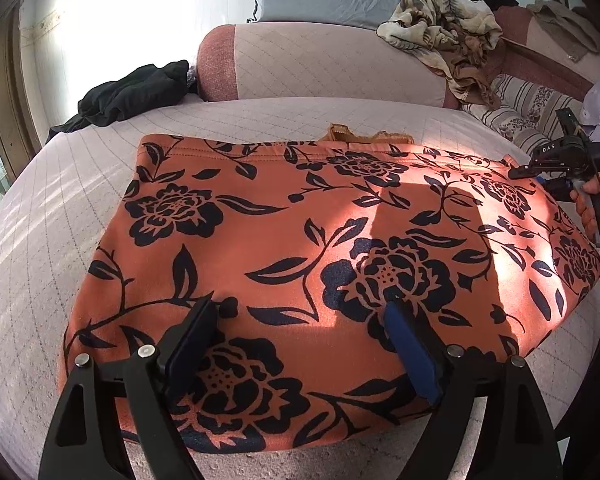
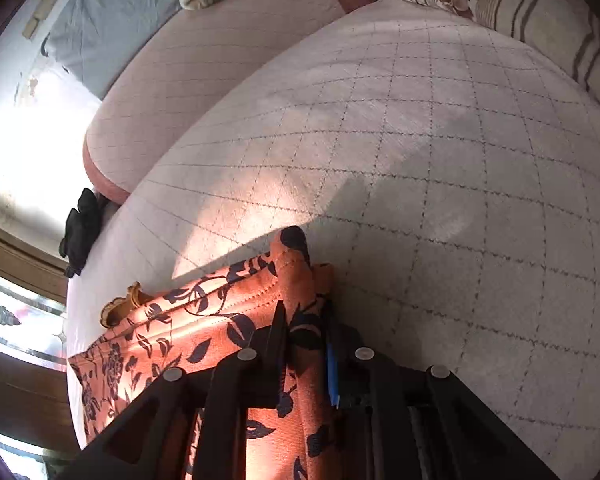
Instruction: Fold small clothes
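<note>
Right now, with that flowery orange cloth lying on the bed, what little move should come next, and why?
Probably the left tool should close on the near edge of the orange floral garment. Its fingers stand open over the fabric, gripping nothing, while the right tool already pinches the far corner. With both ends held, the cloth could be lifted and folded over on the quilted bed.

1. Near hem of orange floral garment (image 1: 300, 240), partly hidden behind left gripper (image 1: 300, 344) fingers.
2. Tan frilled piece (image 1: 340, 134), mostly covered by garment's far edge; kind indeterminate.
3. Right gripper (image 2: 306, 332), clamped fold concealing pad faces; body cut off at bottom edge.
4. Striped pillow (image 2: 540, 12), cropped at right edge.
5. Window area, overexposed; detail lost.
</note>
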{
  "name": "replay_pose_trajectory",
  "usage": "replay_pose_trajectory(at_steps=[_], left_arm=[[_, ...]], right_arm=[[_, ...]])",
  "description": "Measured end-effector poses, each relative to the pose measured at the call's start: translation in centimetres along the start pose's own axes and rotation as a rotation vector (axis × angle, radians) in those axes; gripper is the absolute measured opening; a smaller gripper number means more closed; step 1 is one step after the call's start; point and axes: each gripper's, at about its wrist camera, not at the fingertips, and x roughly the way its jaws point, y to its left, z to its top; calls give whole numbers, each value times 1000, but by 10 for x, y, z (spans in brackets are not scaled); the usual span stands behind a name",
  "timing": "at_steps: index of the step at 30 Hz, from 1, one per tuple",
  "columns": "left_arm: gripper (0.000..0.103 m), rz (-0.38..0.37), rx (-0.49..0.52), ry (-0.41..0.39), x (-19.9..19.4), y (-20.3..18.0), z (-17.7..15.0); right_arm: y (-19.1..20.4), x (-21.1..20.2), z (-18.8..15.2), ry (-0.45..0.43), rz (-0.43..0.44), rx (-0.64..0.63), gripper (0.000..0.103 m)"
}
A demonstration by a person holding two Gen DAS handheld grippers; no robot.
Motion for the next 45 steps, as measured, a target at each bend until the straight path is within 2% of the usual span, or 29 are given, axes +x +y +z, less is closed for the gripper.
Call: replay_pose_trajectory(at_steps=[3, 6, 9, 12, 13, 15, 16, 17, 18, 20, 21, 22, 23, 24, 25, 26, 28, 30, 32, 34, 35, 36, 37, 38, 40, 42, 43, 44, 45], left_arm=[[86, -3, -9, 2, -1, 1, 0], [86, 2, -5, 1, -3, 0, -2], [86, 3, -6, -1, -5, -1, -3], [86, 0, -12, 1, -7, -1, -4], [86, -5, -16, 2, -8, 0, -4], [86, -21, -34, 10, -12, 3, -3], [86, -20, -45, 23, -18, 6, -2], [86, -24, -62, 30, -27, 9, -1], [86, -42, -88, 8, -40, 14, 0], [86, -61, -147, -55, -66, 27, -2], [86, -57, -173, -58, -71, 34, -4], [86, -52, -202, -47, -72, 42, -7], [86, -50, -240, -19, -66, 52, -11], [86, -46, -292, 39, -55, 63, -17], [83, -42, -351, 126, -40, 74, -23], [68, -39, -373, 138, -36, 80, -27], [56, -22, -357, 112, -51, 81, -22], [56, -81, -379, 68, -66, 83, -20], [61, -85, -402, 26, -77, 87, -23], [62, -93, -436, 65, -69, 93, -28], [62, -96, -458, 118, -60, 100, -31], [55, -96, -480, 179, -50, 104, -35], [35, -77, -491, 206, -48, 107, -39], [23, -53, -481, 203, -51, 108, -39], [23, -48, -481, 198, -61, 109, -35], [27, -45, -472, 145, -74, 110, -25], [34, -38, -454, 113, -79, 109, -17], [51, -31, -434, 84, -82, 108, -8], [62, -30, -417, 60, -82, 108, 2]], right_arm=[[6, -19, -3, -30, -54, 7, 22], [32, -47, -11, -79, -115, -95, 22], [58, -74, -27, -109, -44, -160, 22], [67, -62, -46, -2, 85, -163, 22], [61, -49, -50, 49, 73, -147, 23], [31, -19, -55, 144, -18, -77, 22], [10, -18, -56, 140, 46, 34, 14], [1, -27, -56, 113, 89, 118, 16], [5, -38, -58, 89, 71, 111, 20], [30, -58, -64, 57, 8, -28, 23], [40, -66, -70, 50, 35, -75, 23], [45, -71, -76, 50, 80, -103, 34], [47, -72, -84, 53, 93, -124, 69], [45, -68, -92, 51, 47, -141, 86], [38, -61, -97, 51, -21, -147, 93], [30, -54, -101, 74, -53, -131, 92], [34, -67, -103, 20, -42, -129, 92], [47, -88, -106, -32, -26, -158, 93], [57, -107, -114, -100, -3, -210, 93], [61, -107, -126, -114, 4, -266, 94], [58, -96, -131, -78, -12, -272, 94], [49, -82, -135, -17, -37, -247, 94], [38, -68, -139, 32, -46, -208, 94], [34, -68, -143, 2, -22, -201, 94], [35, -74, -145, -22, -11, -208, 94], [31, -74, -145, -18, 5, -203, 94], [28, -73, -145, -21, 19, -194, 94], [25, -75, -145, -27, 33, -185, 94], [24, -77, -145, -34, 43, -177, 94]])
